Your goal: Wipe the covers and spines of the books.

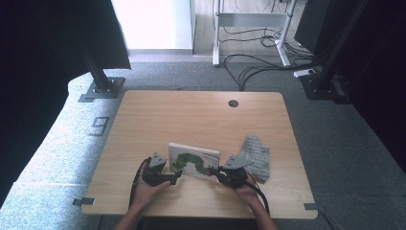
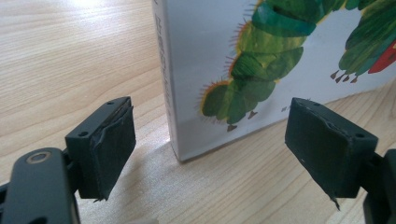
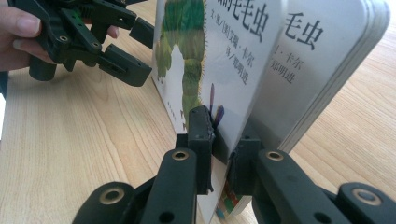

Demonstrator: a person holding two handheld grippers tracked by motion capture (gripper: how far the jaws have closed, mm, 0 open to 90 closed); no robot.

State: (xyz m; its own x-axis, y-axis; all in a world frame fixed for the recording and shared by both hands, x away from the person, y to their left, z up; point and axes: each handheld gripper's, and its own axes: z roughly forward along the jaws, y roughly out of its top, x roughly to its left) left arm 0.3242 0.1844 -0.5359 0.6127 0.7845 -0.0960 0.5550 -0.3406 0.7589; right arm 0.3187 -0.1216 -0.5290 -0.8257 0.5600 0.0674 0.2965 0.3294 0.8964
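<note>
Black jaws of the right gripper (image 3: 217,140) pinched the front cover of the caterpillar picture book (image 1: 194,161), lifting it from the pages. Left gripper (image 2: 210,144) stood spread at the book's spine corner. Book lay on the wooden table (image 1: 191,115), grey cloth (image 1: 255,157) beside it.

Bare wood across the whole upper half of the surface (image 1: 191,115) in the high view, and along its left edge, open for passing. Blocked at lower centre by the picture book (image 1: 194,160), flanked closely by the left hand-held gripper (image 1: 174,176) and right hand-held gripper (image 1: 215,173). Narrowed at lower right by the grey cloth (image 1: 256,155) just beside the book.
</note>
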